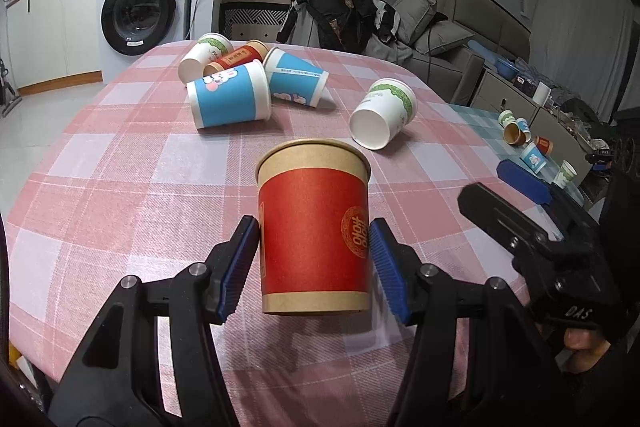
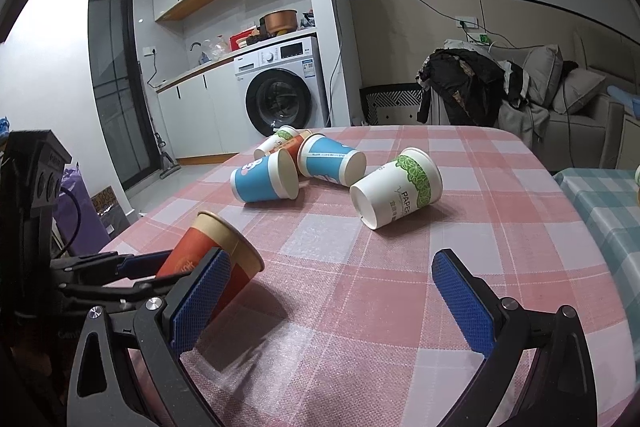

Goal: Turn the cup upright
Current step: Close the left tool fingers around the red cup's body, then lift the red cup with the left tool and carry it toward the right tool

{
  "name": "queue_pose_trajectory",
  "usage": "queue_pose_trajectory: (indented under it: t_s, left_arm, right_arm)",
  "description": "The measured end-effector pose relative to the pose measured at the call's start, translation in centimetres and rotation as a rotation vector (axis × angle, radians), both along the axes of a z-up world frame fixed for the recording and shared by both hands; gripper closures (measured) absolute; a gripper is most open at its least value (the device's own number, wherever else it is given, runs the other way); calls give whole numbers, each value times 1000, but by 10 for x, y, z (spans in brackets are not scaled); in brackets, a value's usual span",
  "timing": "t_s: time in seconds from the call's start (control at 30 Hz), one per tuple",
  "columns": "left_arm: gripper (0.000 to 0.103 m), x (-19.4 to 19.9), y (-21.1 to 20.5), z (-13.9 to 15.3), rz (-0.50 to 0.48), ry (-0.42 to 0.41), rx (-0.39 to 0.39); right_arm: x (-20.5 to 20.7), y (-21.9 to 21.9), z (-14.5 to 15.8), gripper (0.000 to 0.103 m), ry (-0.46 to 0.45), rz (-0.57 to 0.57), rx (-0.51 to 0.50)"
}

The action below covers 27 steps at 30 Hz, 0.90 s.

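Note:
My left gripper (image 1: 314, 263) is shut on a red and brown paper cup (image 1: 314, 227), its blue pads on both sides of the cup's wall. The cup's mouth faces up in the left wrist view; in the right wrist view the same cup (image 2: 218, 247) is tilted just above the pink checked tablecloth (image 2: 400, 287), held by the left gripper (image 2: 132, 267). My right gripper (image 2: 332, 291) is open and empty above the cloth near the front; it also shows at the right of the left wrist view (image 1: 532, 211).
Several paper cups lie on their sides further back: a blue one (image 1: 230, 95), another blue one (image 1: 296, 77), a white and green one (image 1: 382, 113), a red one (image 1: 236, 58) and a white one (image 1: 206, 51). A second table (image 1: 532, 147) with small cups stands at the right.

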State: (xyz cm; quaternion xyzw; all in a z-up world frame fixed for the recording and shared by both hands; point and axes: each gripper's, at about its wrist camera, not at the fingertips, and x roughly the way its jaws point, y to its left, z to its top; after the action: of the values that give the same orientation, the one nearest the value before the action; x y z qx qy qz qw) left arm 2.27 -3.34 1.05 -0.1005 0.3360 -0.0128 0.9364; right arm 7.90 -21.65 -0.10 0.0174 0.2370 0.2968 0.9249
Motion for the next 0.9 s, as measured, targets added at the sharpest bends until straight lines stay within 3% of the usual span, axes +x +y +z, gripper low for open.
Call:
queue_pose_trajectory:
  t_s: [0.9]
  left_arm:
    - [49,4,-16,-13,-20,21,-7]
  right_arm:
    - [-3,-3,1,0,-6,16,13]
